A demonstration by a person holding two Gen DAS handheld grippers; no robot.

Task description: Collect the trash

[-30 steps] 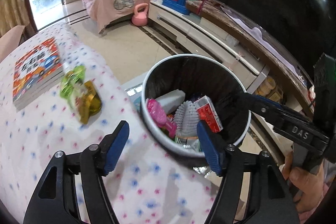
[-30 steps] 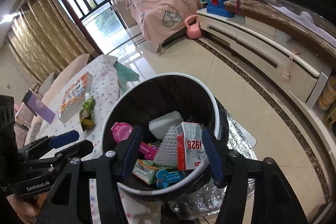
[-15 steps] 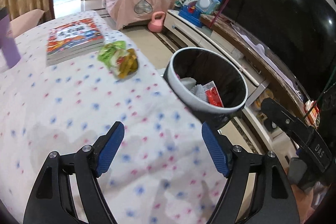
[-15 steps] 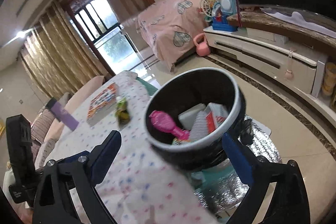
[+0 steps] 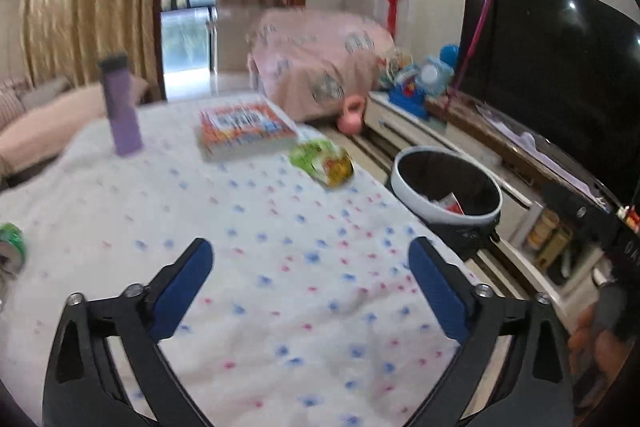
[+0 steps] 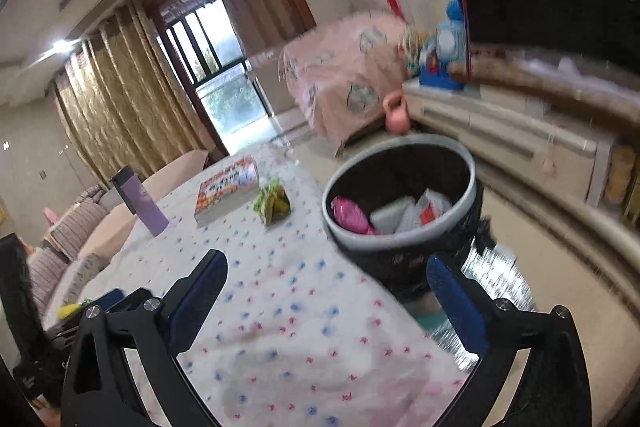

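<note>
A green and yellow snack wrapper (image 5: 323, 162) lies on the dotted tablecloth (image 5: 280, 267) near the table's right edge, beside a book; it also shows in the right wrist view (image 6: 272, 202). A grey-rimmed trash bin (image 5: 446, 187) lined with a black bag stands on the floor right of the table and holds several pieces of trash (image 6: 384, 213). A green can (image 5: 12, 241) sits at the table's left edge. My left gripper (image 5: 310, 293) is open and empty above the cloth. My right gripper (image 6: 328, 299) is open and empty, between table and bin (image 6: 400, 211).
A purple bottle (image 5: 120, 107) and a red-covered book (image 5: 244, 127) stand at the table's far side. A low TV cabinet (image 5: 480, 147) with a large TV (image 5: 552, 67) runs along the right. A pink covered sofa (image 5: 320, 67) and pink kettlebell (image 5: 352, 115) are behind.
Both grippers have pulled back and up from over the bin toward the table. Both jaws have spread wider. The views now take in most of the tablecloth.
</note>
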